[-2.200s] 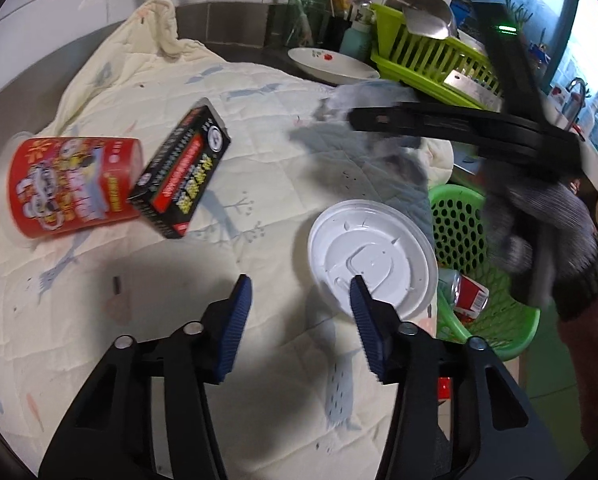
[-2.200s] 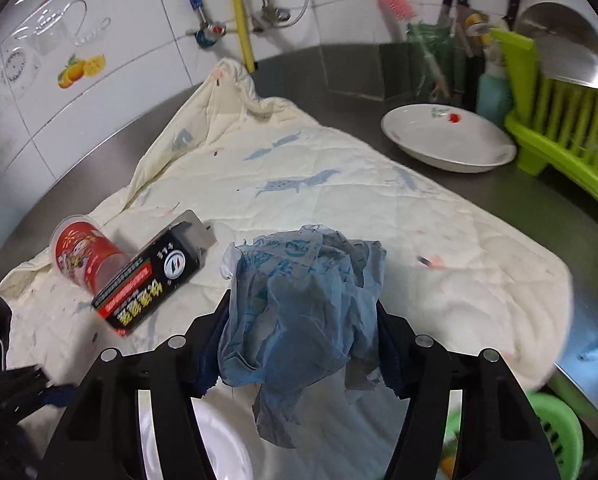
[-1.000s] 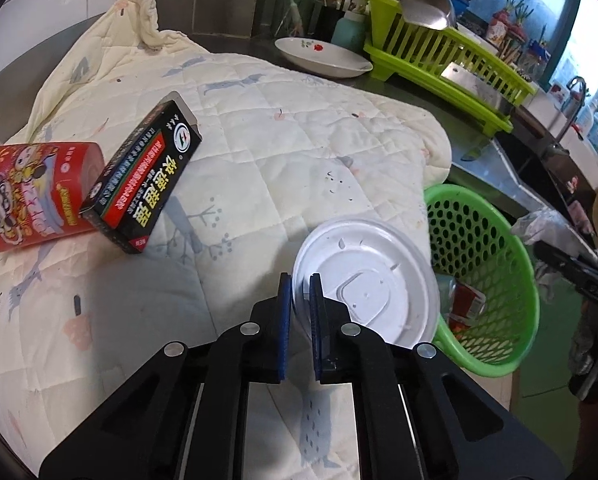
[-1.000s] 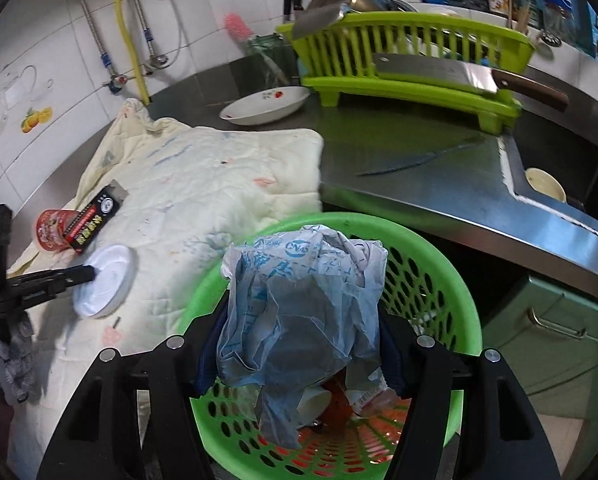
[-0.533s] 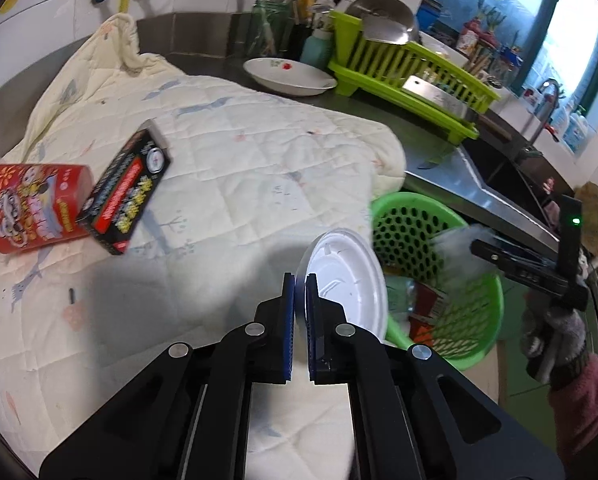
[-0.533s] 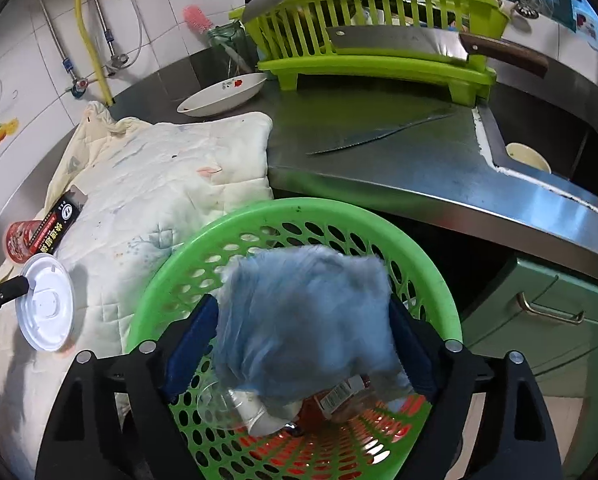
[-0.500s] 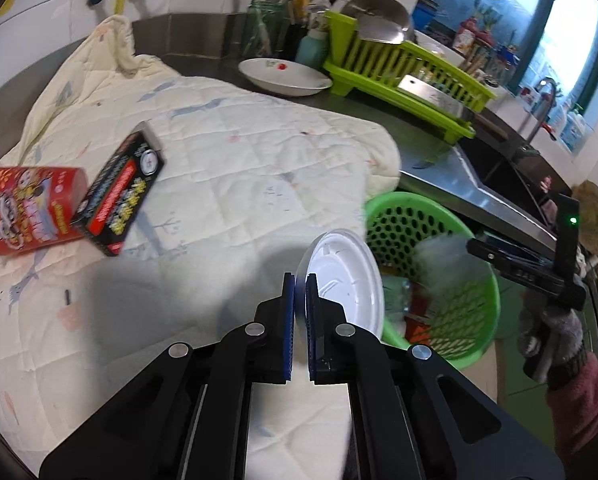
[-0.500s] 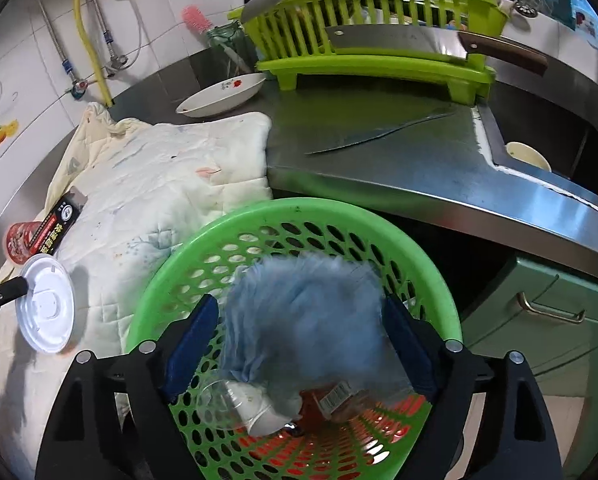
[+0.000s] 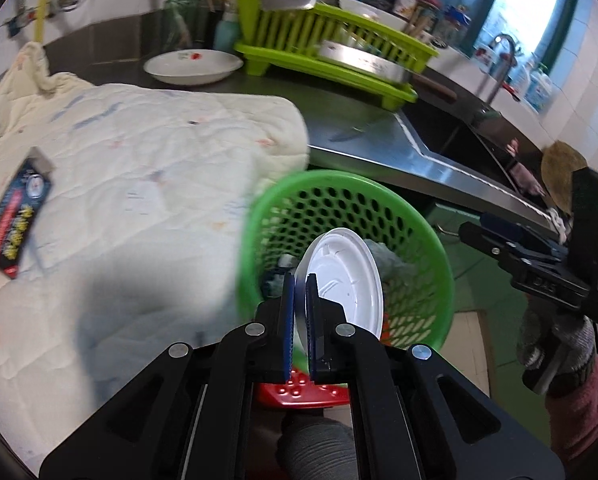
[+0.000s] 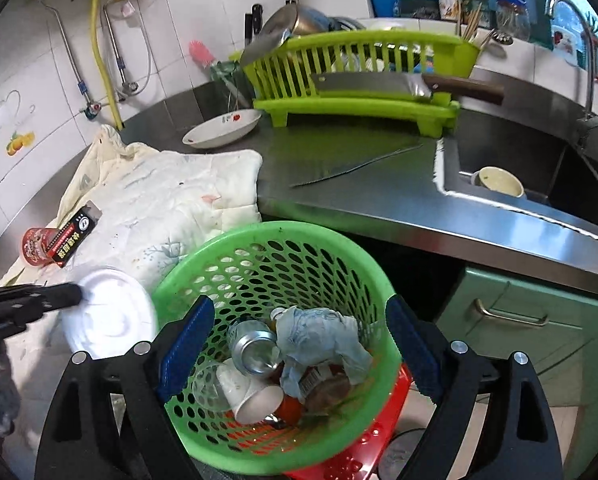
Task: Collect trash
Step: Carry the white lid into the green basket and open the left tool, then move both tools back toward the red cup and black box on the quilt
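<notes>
My left gripper [image 9: 299, 300] is shut on the rim of a white plastic lid [image 9: 347, 276], held on edge over the near rim of the green mesh basket [image 9: 431, 248]. In the right wrist view the same lid [image 10: 111, 316] hangs just left of the basket [image 10: 235, 248]. My right gripper [image 10: 295, 344] hovers over the basket with its jaws opening and nothing between them. The crumpled blue-grey bag [image 10: 319, 340] lies inside the basket on a can [image 10: 255, 344], a paper cup [image 10: 251, 396] and other trash. A red cup [image 10: 35, 246] and a black box [image 10: 73, 234] lie on the quilted cloth [image 10: 159, 200].
A steel counter [image 10: 379, 192] carries a white dish [image 10: 223, 128], a thin knife [image 10: 355, 166] and a green dish rack [image 10: 359, 80] with a cleaver. A sink [image 10: 511, 176] with a bowl lies at the right. Green cabinet drawers [image 10: 539, 320] stand below. A red stool [image 10: 359, 452] bears the basket.
My right gripper opened and the blue-grey bag dropped into the basket. My left gripper carried the white lid off the cloth, rightward to the basket's rim.
</notes>
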`<state>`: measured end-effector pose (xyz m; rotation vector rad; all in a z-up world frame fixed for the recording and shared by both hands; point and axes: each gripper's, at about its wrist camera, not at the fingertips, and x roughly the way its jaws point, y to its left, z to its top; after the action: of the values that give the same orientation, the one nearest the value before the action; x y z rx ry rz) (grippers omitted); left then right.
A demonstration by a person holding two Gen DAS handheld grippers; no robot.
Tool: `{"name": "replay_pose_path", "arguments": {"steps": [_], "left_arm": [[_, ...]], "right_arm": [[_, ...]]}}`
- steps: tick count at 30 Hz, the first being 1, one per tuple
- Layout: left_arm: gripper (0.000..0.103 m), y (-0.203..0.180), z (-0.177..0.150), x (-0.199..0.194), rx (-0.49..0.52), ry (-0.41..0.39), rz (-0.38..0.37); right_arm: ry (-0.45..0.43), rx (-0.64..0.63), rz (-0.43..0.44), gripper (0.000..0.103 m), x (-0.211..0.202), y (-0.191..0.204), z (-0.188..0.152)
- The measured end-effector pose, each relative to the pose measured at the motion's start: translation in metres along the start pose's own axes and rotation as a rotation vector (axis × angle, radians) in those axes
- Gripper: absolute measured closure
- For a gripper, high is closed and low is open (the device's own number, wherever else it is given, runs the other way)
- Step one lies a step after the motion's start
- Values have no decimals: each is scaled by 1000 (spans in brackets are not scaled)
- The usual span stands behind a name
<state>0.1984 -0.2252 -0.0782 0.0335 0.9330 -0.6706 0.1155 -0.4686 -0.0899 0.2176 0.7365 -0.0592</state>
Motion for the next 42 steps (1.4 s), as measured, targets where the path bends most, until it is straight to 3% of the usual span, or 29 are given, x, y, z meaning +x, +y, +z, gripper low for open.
{"name": "replay_pose_path", "arguments": {"steps": [8, 15, 18, 19, 21, 29, 36, 39, 42], "left_arm": [[99, -43, -3, 40, 85, 41, 29], [97, -58, -10, 61, 101, 91, 17], [93, -60, -12, 62, 108, 90, 14], [86, -60, -12, 62, 105, 92, 12], [79, -59, -12, 59, 96, 82, -3], [79, -49, -17, 39, 76, 61, -4], [79, -17, -21, 1, 25, 16, 49], [63, 4, -25, -18, -13, -11, 98], [61, 26, -29, -36, -52, -36, 131]], "right_arm": [[-30, 4, 10, 19, -28, -12, -11], [-21, 20, 25, 18, -34, -18, -22], [-19, 21, 32, 18, -34, -18, -24], [-21, 22, 34, 18, -34, -17, -25], [-21, 23, 38, 18, -34, -15, -25], [-23, 10, 59, 18, -36, 3, -26], [-30, -12, 90, 18, -38, 26, -23], [-29, -27, 111, 18, -37, 40, -22], [-19, -42, 138, 18, -33, 57, -21]]}}
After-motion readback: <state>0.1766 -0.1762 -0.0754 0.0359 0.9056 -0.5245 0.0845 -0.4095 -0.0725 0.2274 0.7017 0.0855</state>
